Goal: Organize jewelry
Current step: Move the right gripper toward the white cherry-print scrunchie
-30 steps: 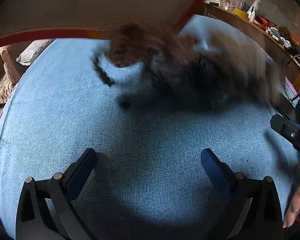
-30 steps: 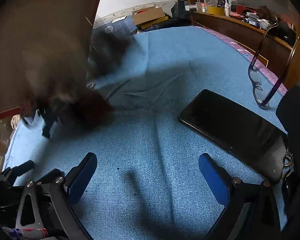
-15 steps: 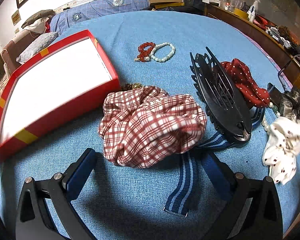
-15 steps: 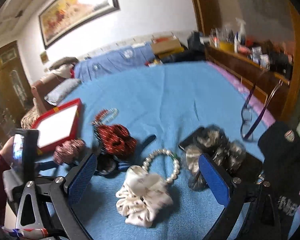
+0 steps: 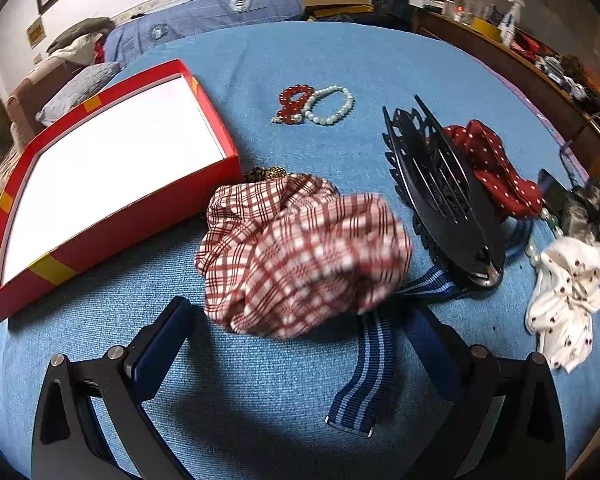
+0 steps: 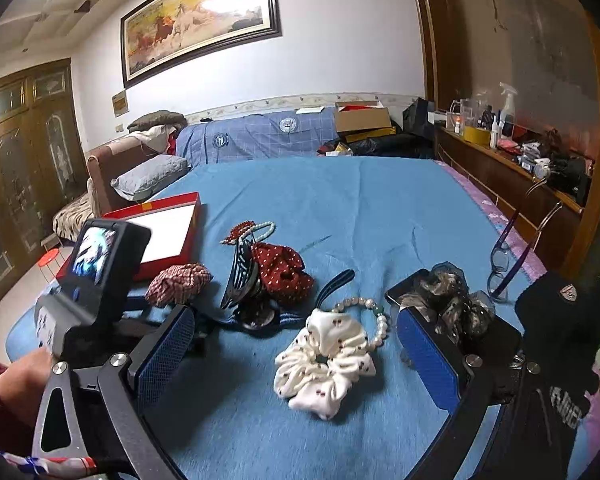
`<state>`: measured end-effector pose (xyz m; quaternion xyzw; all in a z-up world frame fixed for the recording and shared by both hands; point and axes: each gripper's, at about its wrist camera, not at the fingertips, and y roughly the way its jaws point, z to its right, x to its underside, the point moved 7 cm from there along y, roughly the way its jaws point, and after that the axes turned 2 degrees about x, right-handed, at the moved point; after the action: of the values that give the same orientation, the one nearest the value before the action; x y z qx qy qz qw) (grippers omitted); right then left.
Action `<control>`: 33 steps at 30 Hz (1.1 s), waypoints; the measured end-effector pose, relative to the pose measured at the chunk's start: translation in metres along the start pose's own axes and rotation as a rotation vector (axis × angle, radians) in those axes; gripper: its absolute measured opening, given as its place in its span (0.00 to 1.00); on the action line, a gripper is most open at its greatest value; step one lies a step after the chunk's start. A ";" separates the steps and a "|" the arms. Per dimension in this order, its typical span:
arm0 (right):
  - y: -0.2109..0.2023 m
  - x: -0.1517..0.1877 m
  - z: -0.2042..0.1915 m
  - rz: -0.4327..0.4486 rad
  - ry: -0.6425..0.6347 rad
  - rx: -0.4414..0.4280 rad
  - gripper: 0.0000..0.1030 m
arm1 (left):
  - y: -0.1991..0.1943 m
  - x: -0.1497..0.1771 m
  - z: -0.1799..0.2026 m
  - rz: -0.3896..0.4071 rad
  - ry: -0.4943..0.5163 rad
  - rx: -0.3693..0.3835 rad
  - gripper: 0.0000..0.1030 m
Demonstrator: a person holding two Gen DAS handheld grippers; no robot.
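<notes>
Both grippers, left gripper point(image 5: 296, 332) and right gripper point(image 6: 296, 344), fingers spread, empty (nothing gripped). Risk: plaid scrunchie point(image 5: 300, 256) beside red box point(image 5: 112, 216) overlaps striped strap point(image 5: 364, 372); grab drags both.

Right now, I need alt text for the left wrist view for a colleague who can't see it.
The open left gripper faces a red-and-white plaid scrunchie on a blue bedspread, not touching it. An empty red box lies left; a black hair claw, a red dotted scrunchie and a white scrunchie lie right, with two bead bracelets beyond.
</notes>
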<state>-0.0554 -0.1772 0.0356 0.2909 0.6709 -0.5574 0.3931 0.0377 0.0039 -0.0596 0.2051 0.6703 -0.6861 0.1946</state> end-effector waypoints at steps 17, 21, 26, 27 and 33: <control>-0.024 0.004 0.016 0.023 0.049 0.053 1.00 | -0.135 0.016 0.013 0.363 0.000 -0.065 1.00; -0.026 0.005 0.019 0.024 0.064 0.047 1.00 | -0.132 0.019 0.014 0.356 0.005 -0.070 1.00; -0.023 0.008 0.015 0.013 0.056 0.043 1.00 | -0.131 0.023 0.014 0.337 0.006 -0.070 1.00; -0.023 0.009 0.014 0.011 0.053 0.044 1.00 | -0.130 0.023 0.014 0.333 0.005 -0.069 1.00; -0.022 0.010 0.012 0.008 0.045 0.046 1.00 | -0.127 0.025 0.012 0.326 -0.001 -0.066 1.00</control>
<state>-0.0762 -0.1938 0.0378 0.3150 0.6655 -0.5644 0.3733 -0.0520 -0.0047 0.0340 0.3043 0.6502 -0.6233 0.3101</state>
